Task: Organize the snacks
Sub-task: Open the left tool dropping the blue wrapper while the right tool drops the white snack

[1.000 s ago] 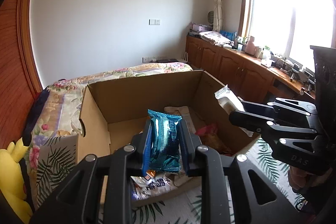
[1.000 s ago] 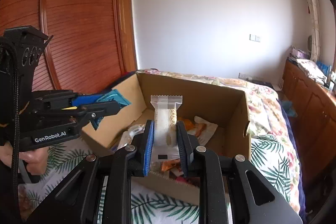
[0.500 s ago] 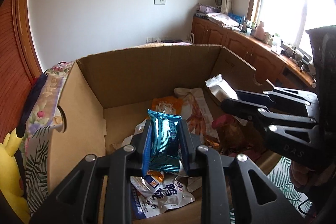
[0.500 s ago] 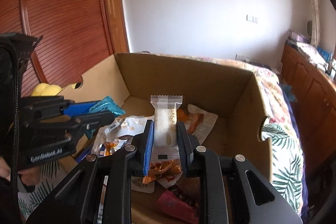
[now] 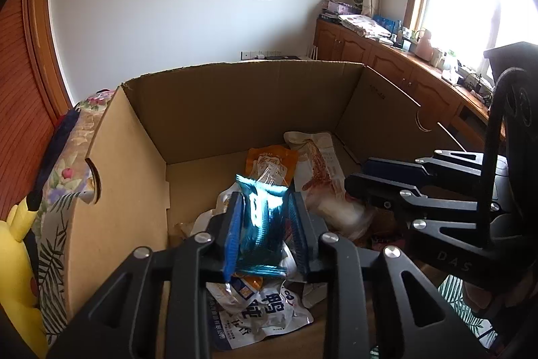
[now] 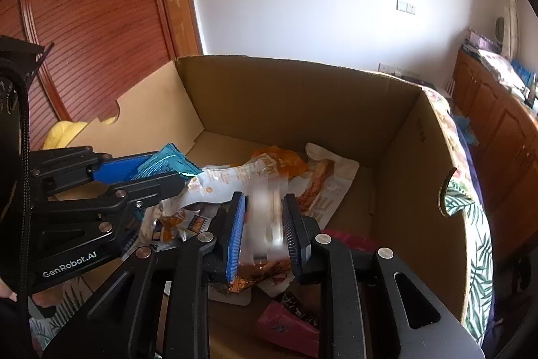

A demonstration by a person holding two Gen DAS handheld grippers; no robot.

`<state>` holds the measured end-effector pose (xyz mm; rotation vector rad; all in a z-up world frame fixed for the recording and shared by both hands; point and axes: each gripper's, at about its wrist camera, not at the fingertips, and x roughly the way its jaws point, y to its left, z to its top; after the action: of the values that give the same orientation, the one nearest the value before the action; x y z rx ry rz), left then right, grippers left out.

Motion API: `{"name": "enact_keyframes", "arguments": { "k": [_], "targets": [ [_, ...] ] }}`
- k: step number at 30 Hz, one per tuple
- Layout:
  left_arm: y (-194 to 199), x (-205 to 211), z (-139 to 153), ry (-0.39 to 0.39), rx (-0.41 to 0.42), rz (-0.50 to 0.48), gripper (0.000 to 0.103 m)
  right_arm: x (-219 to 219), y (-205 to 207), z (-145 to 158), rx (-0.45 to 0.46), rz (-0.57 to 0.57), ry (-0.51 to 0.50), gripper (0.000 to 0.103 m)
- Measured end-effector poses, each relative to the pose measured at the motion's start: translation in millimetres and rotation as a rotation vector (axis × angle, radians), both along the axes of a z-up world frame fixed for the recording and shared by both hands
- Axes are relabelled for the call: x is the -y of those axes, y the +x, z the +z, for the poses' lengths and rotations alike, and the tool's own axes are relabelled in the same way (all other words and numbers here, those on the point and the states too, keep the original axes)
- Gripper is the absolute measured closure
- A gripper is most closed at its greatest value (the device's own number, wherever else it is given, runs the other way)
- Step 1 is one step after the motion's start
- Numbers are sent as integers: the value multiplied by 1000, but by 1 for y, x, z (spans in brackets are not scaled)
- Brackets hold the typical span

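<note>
Both packets lowered into cardboard box (image 5: 235, 110) since 1 s ago | left claw (image 5: 265, 234) clenched on teal packet (image 5: 260, 224) | right claw (image 6: 264, 224) loosened, white packet (image 6: 269, 211) blurred, judged dropping | release pending

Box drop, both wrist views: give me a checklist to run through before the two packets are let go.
1. Left gripper over the box interior: ok.
2. Right gripper over the box interior: ok.
3. Blue packet between the left jaws: ok.
4. White packet between the right jaws: blurred, grip cannot tell.
5. The two grippers apart from each other: ok.
6. Landing spot: snacks already lie directly below, bare floor only toward the far left corner: not ok for a flat landing.
</note>
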<state>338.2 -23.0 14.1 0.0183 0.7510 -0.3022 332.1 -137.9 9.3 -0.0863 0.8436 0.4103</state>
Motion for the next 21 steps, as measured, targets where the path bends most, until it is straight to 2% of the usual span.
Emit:
{"name": "enact_keyframes", "arguments": {
  "k": [8, 18, 21],
  "targets": [
    [0, -4, -2, -1, -2, 6, 75, 5, -5, 3, 12, -9, 26, 80],
    [-27, -3, 21, 17, 45, 2, 74, 4, -36, 27, 91, -21, 38, 80],
    [-39, -3, 29, 27, 60, 3, 64, 8, -46, 32, 107, -31, 49, 79]
  ]
}}
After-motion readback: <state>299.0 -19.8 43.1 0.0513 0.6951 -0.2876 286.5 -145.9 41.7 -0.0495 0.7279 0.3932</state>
